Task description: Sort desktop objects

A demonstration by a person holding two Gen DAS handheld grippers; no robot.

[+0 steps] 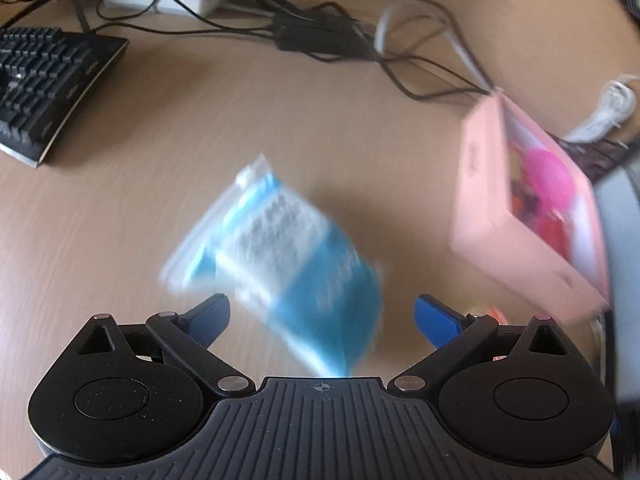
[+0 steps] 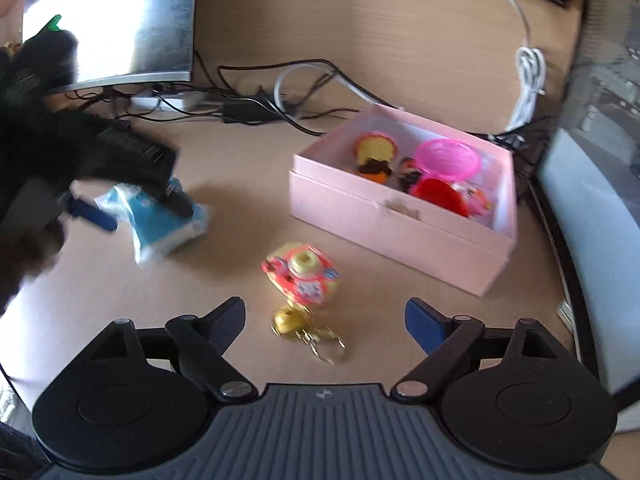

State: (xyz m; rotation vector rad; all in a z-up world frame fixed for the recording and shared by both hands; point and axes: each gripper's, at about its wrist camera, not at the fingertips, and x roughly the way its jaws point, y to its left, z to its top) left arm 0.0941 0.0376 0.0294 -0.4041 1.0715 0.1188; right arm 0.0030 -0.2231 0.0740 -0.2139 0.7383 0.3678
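Two hand-held grippers work over a pale wood-grain desk point(image 2: 360, 40). The left gripper point(image 1: 322, 316) has its blue-padded jaws spread wide; a blue and white packet point(image 1: 288, 256) in clear wrap lies blurred between and ahead of them, and neither pad presses on it. In the right wrist view the same packet point(image 2: 160, 220) appears at the left, beside the dark, blurred body of the left gripper point(image 2: 132, 200). The right gripper point(image 2: 324, 320) also stands with jaws wide apart and nothing clamped; between its tips, on the desk, lies a small gold bell with key rings point(image 2: 304, 328), joined to a pink toy camera point(image 2: 302, 274) just beyond it. An open pink box point(image 2: 400, 232) sits further back and to the right, holding a pink basket point(image 2: 446, 158), a red piece point(image 2: 440, 196) and other small toys. Behind the box run tangled black cables point(image 2: 248, 108) and a coiled white cord point(image 2: 528, 76). A black keyboard point(image 1: 44, 84) lies at the far left of the left wrist view, and a monitor point(image 2: 120, 24) stands at the back left.
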